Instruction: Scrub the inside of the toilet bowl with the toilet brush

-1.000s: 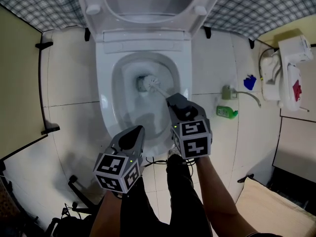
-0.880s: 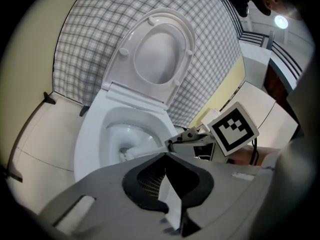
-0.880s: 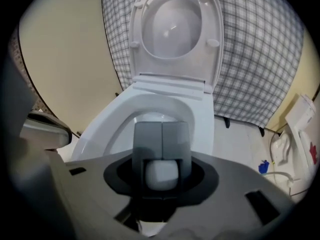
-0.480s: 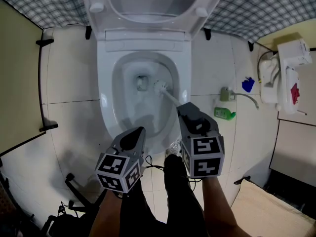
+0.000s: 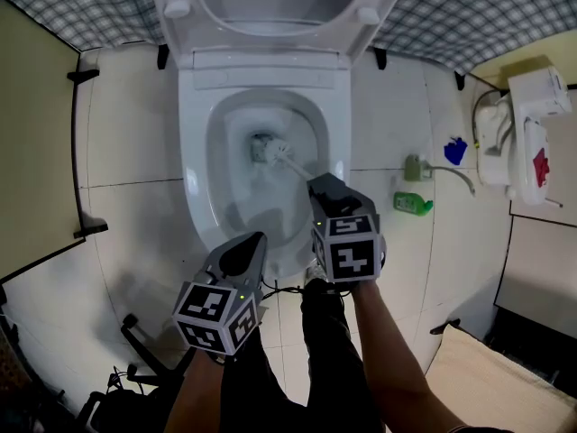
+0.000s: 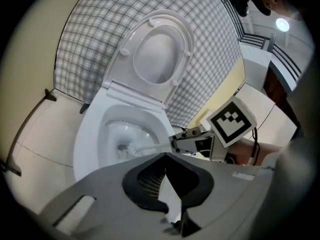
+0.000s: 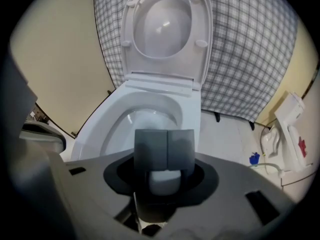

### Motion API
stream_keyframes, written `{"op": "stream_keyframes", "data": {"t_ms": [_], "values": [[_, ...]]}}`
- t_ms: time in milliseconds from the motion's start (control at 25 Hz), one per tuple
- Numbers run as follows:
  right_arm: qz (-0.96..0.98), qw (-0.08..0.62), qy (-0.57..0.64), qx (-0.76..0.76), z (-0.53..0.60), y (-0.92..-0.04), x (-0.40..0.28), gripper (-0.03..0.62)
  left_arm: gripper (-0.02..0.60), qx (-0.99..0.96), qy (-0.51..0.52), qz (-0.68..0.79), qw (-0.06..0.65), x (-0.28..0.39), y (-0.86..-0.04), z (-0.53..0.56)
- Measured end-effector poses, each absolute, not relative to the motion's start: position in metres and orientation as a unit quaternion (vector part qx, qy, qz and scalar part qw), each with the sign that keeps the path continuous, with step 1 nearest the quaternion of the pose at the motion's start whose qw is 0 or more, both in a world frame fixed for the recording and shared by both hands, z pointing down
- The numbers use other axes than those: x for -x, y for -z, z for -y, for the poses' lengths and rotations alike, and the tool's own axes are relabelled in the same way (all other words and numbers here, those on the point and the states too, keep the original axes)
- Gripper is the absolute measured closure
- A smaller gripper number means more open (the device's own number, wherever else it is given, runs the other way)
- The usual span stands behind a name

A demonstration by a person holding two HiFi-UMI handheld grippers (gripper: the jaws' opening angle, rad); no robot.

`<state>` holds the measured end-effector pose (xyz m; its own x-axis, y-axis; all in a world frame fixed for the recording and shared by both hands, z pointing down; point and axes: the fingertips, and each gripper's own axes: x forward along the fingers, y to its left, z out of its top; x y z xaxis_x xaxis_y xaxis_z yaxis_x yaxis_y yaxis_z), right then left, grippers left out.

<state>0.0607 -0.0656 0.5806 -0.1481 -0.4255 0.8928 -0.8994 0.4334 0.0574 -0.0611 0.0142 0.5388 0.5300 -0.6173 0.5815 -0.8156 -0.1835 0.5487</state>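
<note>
The white toilet bowl (image 5: 194, 183) stands with lid and seat (image 5: 270, 7) raised. A white toilet brush has its head (image 5: 269, 152) down by the drain, and its handle (image 5: 296, 165) slants back to my right gripper (image 5: 323, 188), which is shut on it over the bowl's right front rim. My left gripper (image 5: 243, 246) hangs shut and empty at the bowl's front edge. From the left gripper view I see the brush head (image 6: 131, 148) in the bowl (image 6: 87, 134) and the right gripper (image 6: 192, 141) holding the handle. In the right gripper view the fingers (image 7: 165, 149) hide the brush.
On the floor tiles right of the toilet lie a green bottle (image 5: 413, 205), a hose fitting (image 5: 451, 177) and a blue object (image 5: 455, 150), with a white unit (image 5: 532, 133) beyond. A beige partition (image 5: 36, 152) stands at the left. Cables (image 5: 135, 341) lie by the person's legs (image 5: 334, 359).
The brush head swung from the drain to the bowl's right side, then came back to the drain. The right gripper dropped toward the right and returned. The left gripper stayed put.
</note>
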Motion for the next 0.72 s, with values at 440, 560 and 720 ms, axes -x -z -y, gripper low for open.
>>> {"op": "stream_keyframes", "data": {"t_ms": [440, 560, 720], "values": [[0.702, 0.485, -0.266, -0.449, 0.031, -0.543, -0.082, 0.41, 0.572, -0.759, -0.113, 0.472, 0.433, 0.064, -0.539, -0.018], [0.692, 0.493, -0.266, -0.455, 0.028, -0.532, -0.089, 0.41, 0.572, -0.761, -0.112, 0.47, 0.433, 0.062, -0.538, -0.017], [0.69, 0.505, -0.274, -0.44, 0.03, -0.554, -0.082, 0.41, 0.572, -0.763, -0.113, 0.468, 0.432, 0.059, -0.536, -0.018]]}}
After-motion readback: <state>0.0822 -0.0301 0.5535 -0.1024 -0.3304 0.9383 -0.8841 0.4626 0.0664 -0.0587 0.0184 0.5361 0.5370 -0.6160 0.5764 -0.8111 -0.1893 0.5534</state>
